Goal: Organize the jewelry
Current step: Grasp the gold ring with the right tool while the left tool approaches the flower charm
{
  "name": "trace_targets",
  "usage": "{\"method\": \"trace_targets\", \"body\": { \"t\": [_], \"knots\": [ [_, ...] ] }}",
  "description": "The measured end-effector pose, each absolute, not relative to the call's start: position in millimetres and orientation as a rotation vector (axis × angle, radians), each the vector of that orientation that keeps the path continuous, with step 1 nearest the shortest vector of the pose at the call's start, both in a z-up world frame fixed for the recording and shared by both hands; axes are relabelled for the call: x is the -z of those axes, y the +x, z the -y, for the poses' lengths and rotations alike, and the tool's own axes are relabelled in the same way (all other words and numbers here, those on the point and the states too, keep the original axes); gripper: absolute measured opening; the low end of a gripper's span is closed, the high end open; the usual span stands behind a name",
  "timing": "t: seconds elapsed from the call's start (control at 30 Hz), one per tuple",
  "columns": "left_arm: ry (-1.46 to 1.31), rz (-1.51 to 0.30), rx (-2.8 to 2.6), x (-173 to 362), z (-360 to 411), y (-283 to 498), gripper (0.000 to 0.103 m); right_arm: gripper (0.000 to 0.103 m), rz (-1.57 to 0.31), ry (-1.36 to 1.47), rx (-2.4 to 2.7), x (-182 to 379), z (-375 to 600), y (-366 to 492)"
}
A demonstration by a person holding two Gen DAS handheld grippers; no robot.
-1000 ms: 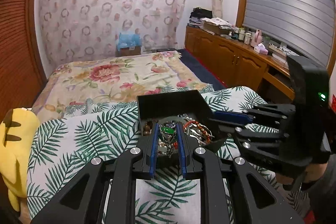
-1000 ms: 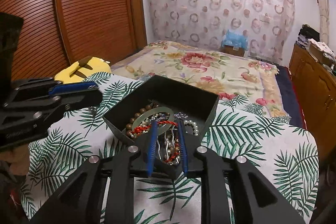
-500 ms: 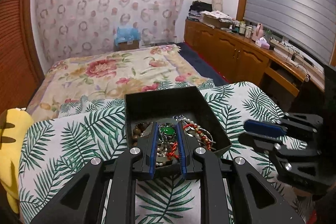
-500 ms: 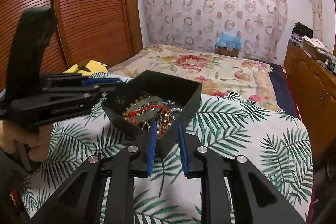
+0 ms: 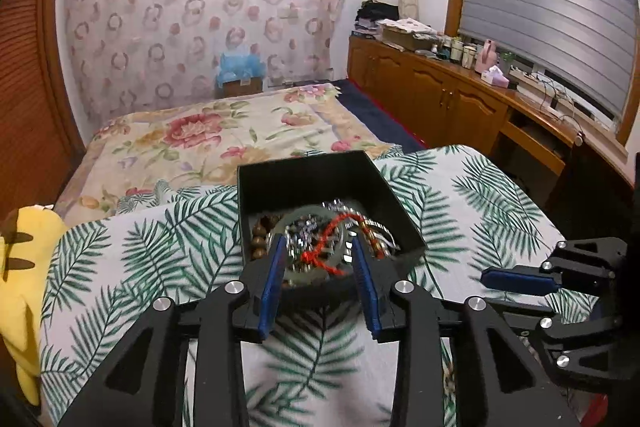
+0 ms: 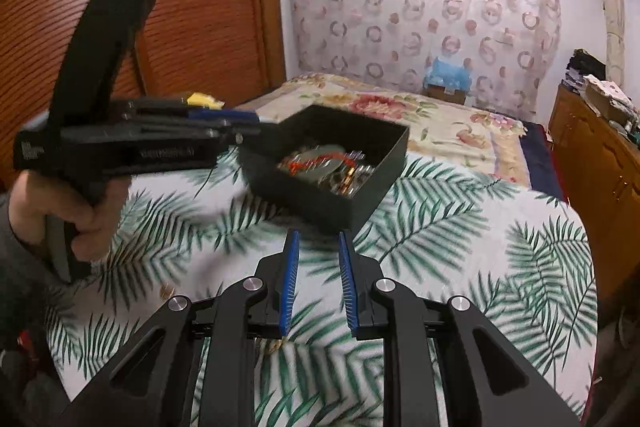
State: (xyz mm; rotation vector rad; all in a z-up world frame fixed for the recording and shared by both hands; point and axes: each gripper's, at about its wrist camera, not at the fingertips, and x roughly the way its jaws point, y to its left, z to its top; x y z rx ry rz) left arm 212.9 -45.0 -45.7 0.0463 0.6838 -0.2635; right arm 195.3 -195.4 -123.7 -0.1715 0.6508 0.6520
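Brimming with tangled beads, a red cord and a pale bangle, the black jewelry box (image 5: 320,183) sits on the palm-print table (image 5: 460,211), the left gripper (image 5: 318,259) just spreading over its near edge, while only the right view shows the right gripper (image 6: 318,259), apart, empty.

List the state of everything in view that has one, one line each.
Black box: lidless, upright on the palm-leaf cloth, its near wall between the left gripper's pads.
Jewelry: tangled in a heap inside the box.
Left gripper: jaws just opened wider, straddling the box's near edge.
Right gripper: jaws narrowly apart, nothing between them, short of the box.
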Motion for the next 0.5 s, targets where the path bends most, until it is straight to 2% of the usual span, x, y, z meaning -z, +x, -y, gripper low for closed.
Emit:
{"method": "trace_targets", "body": {
  "t": [0.17,0.2,0.33,0.4,0.5],
  "knots": [
    [0.058,-0.680,0.275,48.5,36.3,182.5,0.042,0.023,-0.711,-0.204,-0.671,138.7,189.4,179.1],
    [0.059,-0.682,0.275,50.3,34.2,177.3,0.048,0.023,-0.719,-0.209,-0.674,140.9,187.9,177.4],
    [0.058,-0.688,0.275,55.9,26.3,160.6,0.061,0.023,-0.768,-0.246,-0.676,154.9,183.6,170.8],
    [0.059,-0.695,0.269,60.1,21.9,151.8,0.071,0.023,-0.784,-0.253,-0.673,160.3,183.0,170.0],
    [0.061,-0.711,0.270,66.1,15.9,140.2,0.076,0.022,-0.810,-0.256,-0.663,166.2,183.2,171.5]
  ]
}}
